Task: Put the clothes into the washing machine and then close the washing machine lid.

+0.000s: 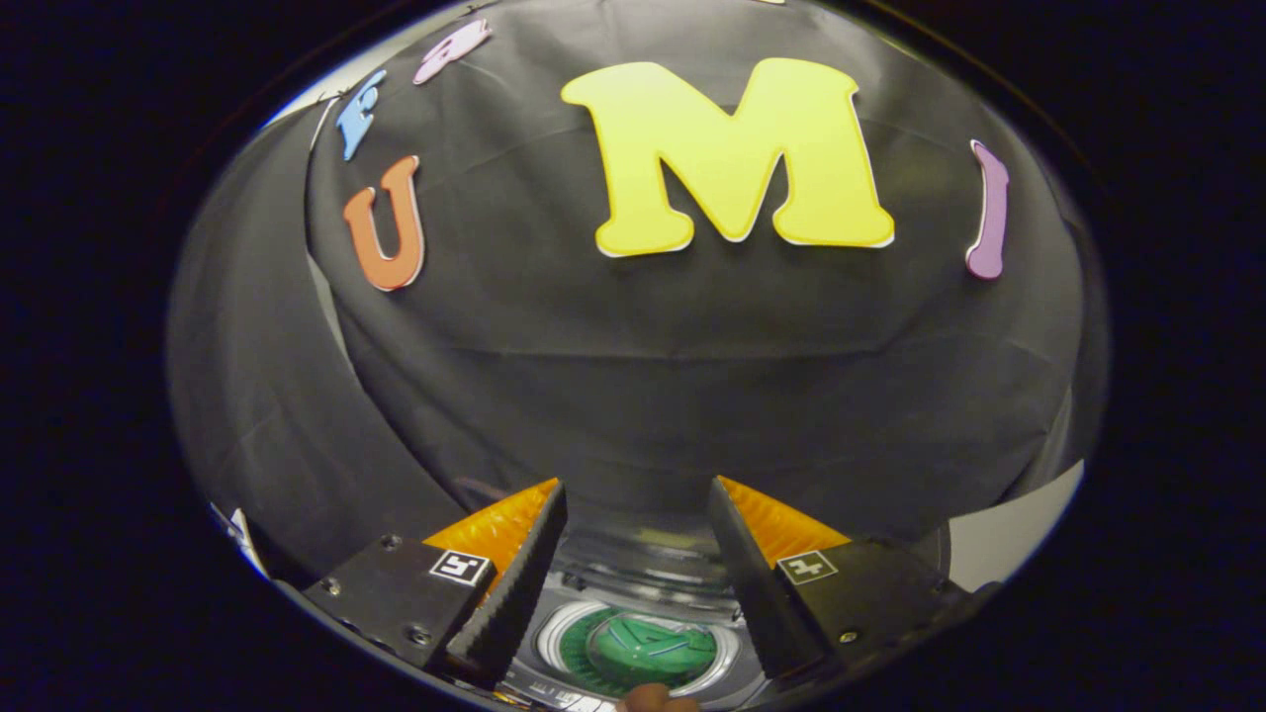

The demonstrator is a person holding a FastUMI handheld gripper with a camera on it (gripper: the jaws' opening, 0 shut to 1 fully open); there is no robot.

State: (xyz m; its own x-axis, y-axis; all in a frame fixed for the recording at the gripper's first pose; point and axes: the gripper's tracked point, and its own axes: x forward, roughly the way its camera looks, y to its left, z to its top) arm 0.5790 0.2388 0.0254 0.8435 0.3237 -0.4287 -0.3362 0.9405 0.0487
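Gripper view: black cloth wall (633, 376) takes up most of what lies ahead, draped in soft folds, well beyond the fingers. A pale strip (1009, 534) shows past the cloth's edge off to the right side. Washing machine (643, 593) sits low, between and below the fingers, seen from above: grey top, lid up, round tub opening with a green part (638, 651) at the bottom of the drum. Gripper (636, 499) has its fingers spread wide, nothing between them, not touching the machine. A small brownish rounded thing (655, 700) pokes in at the near edge, can't tell what. No clothes identifiable in the drum.
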